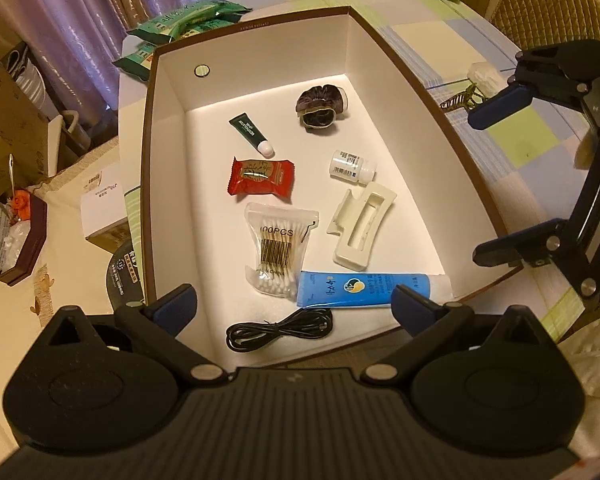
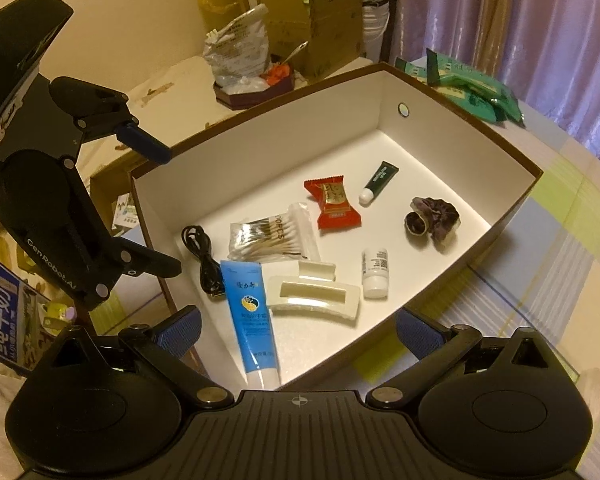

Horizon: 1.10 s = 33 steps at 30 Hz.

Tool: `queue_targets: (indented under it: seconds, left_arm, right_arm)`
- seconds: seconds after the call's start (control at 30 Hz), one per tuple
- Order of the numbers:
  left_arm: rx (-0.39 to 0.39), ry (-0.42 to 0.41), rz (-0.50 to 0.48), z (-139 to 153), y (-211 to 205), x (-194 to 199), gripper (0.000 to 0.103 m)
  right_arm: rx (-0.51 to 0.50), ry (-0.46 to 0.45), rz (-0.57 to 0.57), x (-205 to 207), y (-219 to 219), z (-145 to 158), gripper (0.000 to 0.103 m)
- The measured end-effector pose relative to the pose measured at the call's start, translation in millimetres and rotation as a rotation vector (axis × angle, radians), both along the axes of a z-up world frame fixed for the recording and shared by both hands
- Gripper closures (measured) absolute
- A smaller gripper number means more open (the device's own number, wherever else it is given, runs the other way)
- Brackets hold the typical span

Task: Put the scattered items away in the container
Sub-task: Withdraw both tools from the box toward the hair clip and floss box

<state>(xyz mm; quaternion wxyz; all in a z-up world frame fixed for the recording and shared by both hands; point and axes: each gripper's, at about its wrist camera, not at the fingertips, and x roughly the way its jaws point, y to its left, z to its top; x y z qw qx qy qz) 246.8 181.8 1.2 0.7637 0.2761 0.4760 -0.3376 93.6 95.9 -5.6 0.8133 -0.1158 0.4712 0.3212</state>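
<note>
Box [image 1: 404, 80], brown rim, white inside, sits on the table [image 1: 512, 172]. Inside: scrunchie [image 1: 319, 109] at 12 o'clock, green tube [image 1: 251, 135] at 11, red sachet [image 1: 261, 176] near centre, white bottle [image 1: 353, 165] at 2, swab bag [image 1: 278, 242] at 7, hair clip [image 1: 362, 227] at 4, blue tube [image 1: 370, 288] at 5, cable [image 1: 278, 330] at 6. Left gripper [image 1: 294, 306] and right gripper [image 2: 298, 326] both spread apart, empty, above the box. Green packs [image 1: 188, 20] lie outside, behind it.

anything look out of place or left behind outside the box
Mostly tidy: the box holds the items loosely, none spilled. One oddity: a small striped hair clip with something white lies on the tablecloth outside the box, by the right gripper, not yet put away.
</note>
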Motion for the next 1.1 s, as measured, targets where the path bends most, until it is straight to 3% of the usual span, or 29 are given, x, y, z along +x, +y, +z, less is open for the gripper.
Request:
queue_targets:
  seconds: [0.53,1.1]
  left_arm:
    - [-0.015,-0.045,0.058,16,-8,-39,0.001]
    - [-0.031,-0.067,0.100,26,-58,-94,0.001]
  right_arm:
    - [0.040,-0.025,0.014,-28,-31,10,0.002]
    - [0.065,-0.040,-0.011,-61,-107,15,0.002]
